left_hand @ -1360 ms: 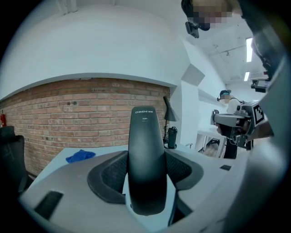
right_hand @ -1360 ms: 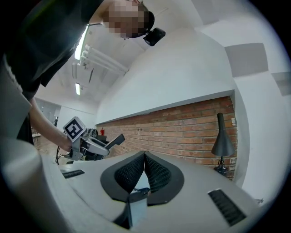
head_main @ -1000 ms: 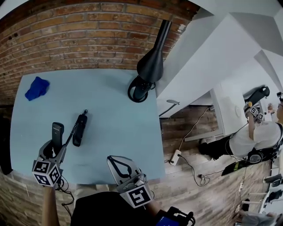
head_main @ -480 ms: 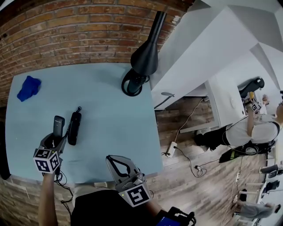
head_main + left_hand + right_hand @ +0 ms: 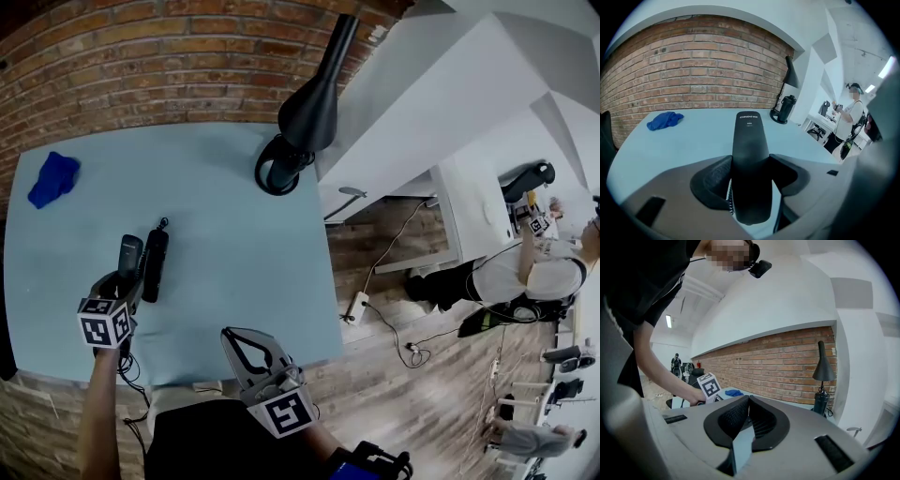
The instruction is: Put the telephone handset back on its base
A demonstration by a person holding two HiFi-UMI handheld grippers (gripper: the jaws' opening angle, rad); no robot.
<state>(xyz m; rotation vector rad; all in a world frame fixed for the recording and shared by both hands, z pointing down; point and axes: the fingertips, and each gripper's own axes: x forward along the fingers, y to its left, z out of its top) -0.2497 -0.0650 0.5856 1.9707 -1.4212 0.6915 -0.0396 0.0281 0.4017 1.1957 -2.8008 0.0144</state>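
Observation:
The black telephone handset [image 5: 750, 154] stands upright between the jaws of my left gripper [image 5: 750, 176], which is shut on its lower part. In the head view this gripper [image 5: 120, 284] hovers over the left front of the light blue table [image 5: 244, 234], and the handset [image 5: 128, 253] rises from it. Just right of the handset lies the slim black base [image 5: 155, 265], with a coiled cord running between them. The base is hidden in the left gripper view. My right gripper [image 5: 234, 337] hangs at the table's front edge, shut and empty, its pads [image 5: 740, 413] meeting.
A blue cloth [image 5: 53, 178] lies at the table's far left corner. A black desk lamp [image 5: 305, 117] stands at the far right corner, against the brick wall. Right of the table are a white desk, floor cables, a power strip [image 5: 356, 305] and a person [image 5: 525, 272].
My left gripper has carried the handset to the right, closer beside the base. The right gripper has hardly moved. The head view has shifted a little.

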